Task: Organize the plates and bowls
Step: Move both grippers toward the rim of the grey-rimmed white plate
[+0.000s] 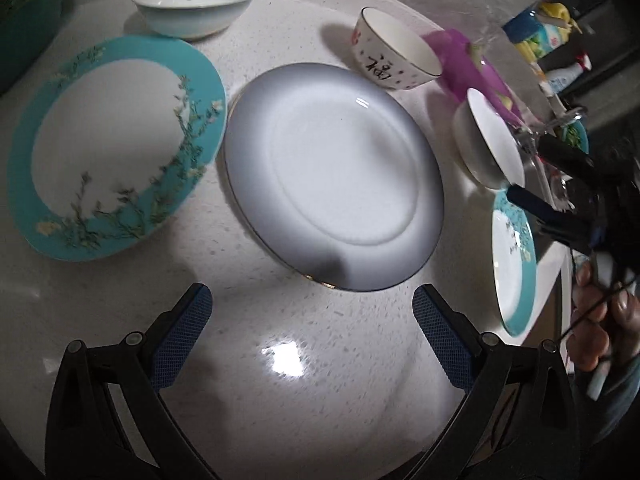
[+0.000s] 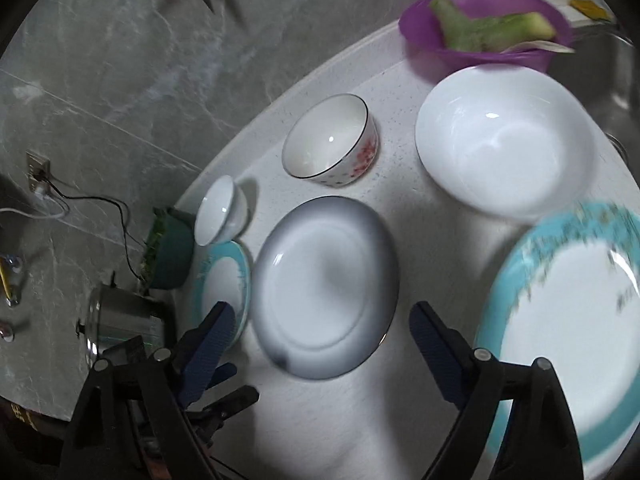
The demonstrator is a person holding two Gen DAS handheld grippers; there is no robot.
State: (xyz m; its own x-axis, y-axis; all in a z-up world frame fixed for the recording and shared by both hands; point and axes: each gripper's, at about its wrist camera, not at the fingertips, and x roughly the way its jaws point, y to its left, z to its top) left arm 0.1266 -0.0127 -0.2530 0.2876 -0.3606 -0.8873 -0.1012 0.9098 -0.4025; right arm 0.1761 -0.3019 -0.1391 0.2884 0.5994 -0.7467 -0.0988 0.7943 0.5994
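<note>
A grey-rimmed white plate [image 1: 334, 176] [image 2: 324, 296] lies mid-counter. A teal floral plate [image 1: 116, 148] [image 2: 224, 288] lies beside it. A second teal plate [image 1: 514, 264] [image 2: 568, 328] lies at the counter's edge. A pale bowl [image 1: 196, 0] [image 2: 218, 216], a patterned bowl [image 1: 394, 50] [image 2: 330, 142] and a white bowl [image 1: 488, 140] [image 2: 504, 140] stand behind. My left gripper [image 1: 312, 332] is open and empty before the grey plate. My right gripper [image 2: 320, 344] [image 1: 536, 206] is open and empty, over the grey plate's near edge.
A purple bowl [image 2: 484, 26] [image 1: 468, 64] holding a green vegetable stands at the back by a steel sink [image 2: 624, 80]. A green container [image 2: 170, 252] and a steel pot [image 2: 120, 324] sit at the counter's far end. Bottles [image 1: 540, 36] stand beyond the counter.
</note>
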